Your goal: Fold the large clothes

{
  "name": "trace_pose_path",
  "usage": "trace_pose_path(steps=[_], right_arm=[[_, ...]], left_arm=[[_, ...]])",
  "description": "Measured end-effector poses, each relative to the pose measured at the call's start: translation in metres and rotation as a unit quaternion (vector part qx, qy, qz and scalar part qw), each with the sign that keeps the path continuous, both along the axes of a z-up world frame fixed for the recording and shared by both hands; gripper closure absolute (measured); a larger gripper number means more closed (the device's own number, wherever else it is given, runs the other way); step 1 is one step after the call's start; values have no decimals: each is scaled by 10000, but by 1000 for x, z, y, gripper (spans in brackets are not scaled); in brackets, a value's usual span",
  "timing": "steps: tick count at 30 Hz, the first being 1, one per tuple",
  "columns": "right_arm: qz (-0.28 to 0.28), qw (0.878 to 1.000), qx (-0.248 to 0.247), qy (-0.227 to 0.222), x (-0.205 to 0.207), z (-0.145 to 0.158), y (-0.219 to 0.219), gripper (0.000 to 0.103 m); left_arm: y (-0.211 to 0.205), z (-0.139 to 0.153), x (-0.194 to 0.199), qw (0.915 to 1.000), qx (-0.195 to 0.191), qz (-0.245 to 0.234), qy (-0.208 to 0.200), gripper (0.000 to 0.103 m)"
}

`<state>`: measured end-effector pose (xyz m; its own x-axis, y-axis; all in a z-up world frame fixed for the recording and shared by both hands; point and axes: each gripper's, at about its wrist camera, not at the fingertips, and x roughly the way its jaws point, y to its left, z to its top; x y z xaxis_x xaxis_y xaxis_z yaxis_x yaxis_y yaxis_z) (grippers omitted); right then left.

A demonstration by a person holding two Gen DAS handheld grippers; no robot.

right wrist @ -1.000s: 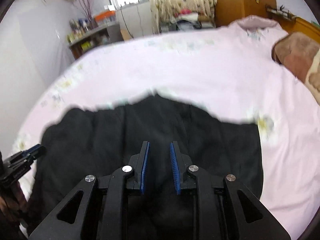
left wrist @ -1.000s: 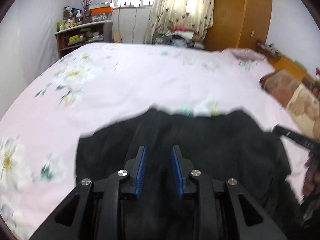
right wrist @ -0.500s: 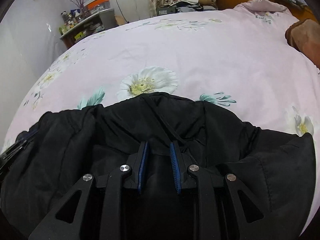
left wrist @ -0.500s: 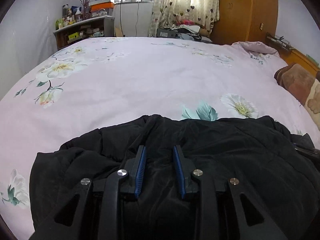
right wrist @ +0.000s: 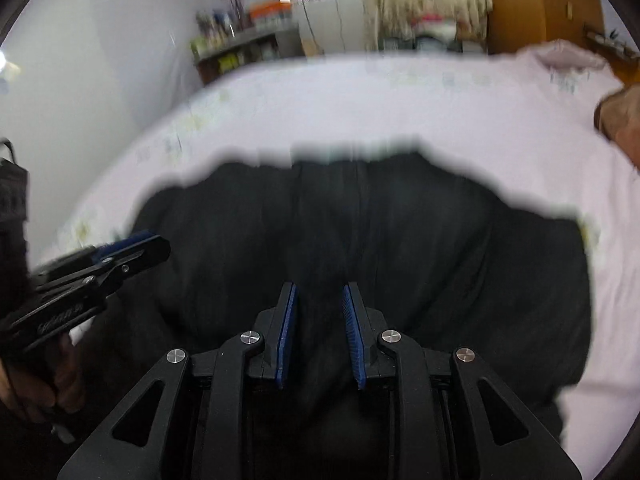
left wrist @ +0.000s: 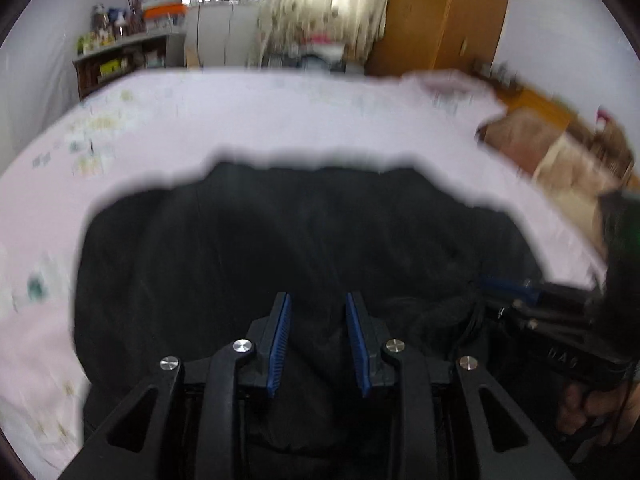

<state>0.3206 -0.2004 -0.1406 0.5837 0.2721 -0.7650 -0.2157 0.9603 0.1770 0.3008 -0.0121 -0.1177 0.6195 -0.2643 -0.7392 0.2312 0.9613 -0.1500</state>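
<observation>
A black padded jacket lies on a pink flowered bed sheet, its far edge blurred by motion. My left gripper has its blue pads a little apart with a bunch of the jacket's near edge pressed between them. The right gripper grips the same near edge of the jacket in the same way. Each view shows the other tool: the right gripper at the right edge, the left gripper at the left edge, both over the black cloth and each held by a hand.
The bed sheet stretches far ahead. A brown blanket lies at its right side. Beyond the bed stand a cluttered shelf, a curtained window and a wooden wardrobe.
Half a second ago both views were sharp and low over the bed, the jacket reaching further out. Now both grippers have drawn back with the jacket, the views are blurred, and each shows the other gripper.
</observation>
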Motion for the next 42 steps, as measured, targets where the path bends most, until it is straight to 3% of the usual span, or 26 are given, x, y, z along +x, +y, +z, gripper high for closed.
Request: trace_pose_path(steps=[2, 9, 11, 14, 17, 19, 22, 34, 38, 42], right_arm=[[5, 9997, -189, 145, 2, -21, 3, 79], [-62, 9985, -117, 539, 19, -47, -4, 81], [-128, 9977, -177, 637, 19, -36, -3, 81], [-145, 9995, 52, 284, -4, 3, -1, 81], [-4, 9997, 254, 56, -28, 20, 7, 80], [132, 9992, 268, 282, -29, 4, 15, 80], [154, 9974, 12, 709, -22, -38, 22, 81], [128, 9976, -275, 623, -15, -54, 39, 81], [101, 9969, -249, 738, -20, -43, 42, 81], [-89, 9988, -142, 459, -40, -9, 36, 79]], left_arm=[[-1, -17, -1, 9999, 55, 98, 74, 70], [-10, -21, 9, 9996, 164, 165, 185, 70], [-8, -4, 4, 9994, 75, 208, 277, 70], [-4, 25, -24, 9998, -200, 75, -31, 71], [-9, 19, -40, 9998, -196, -89, 16, 71], [-10, -6, -40, 9993, -108, -19, 366, 71], [-8, -28, -40, 9987, -142, 40, 492, 71], [-16, -36, -33, 9989, -33, 123, 458, 71], [-21, -22, -34, 9983, 45, 159, 557, 71], [-18, 1, -53, 9985, 115, 271, 463, 71]])
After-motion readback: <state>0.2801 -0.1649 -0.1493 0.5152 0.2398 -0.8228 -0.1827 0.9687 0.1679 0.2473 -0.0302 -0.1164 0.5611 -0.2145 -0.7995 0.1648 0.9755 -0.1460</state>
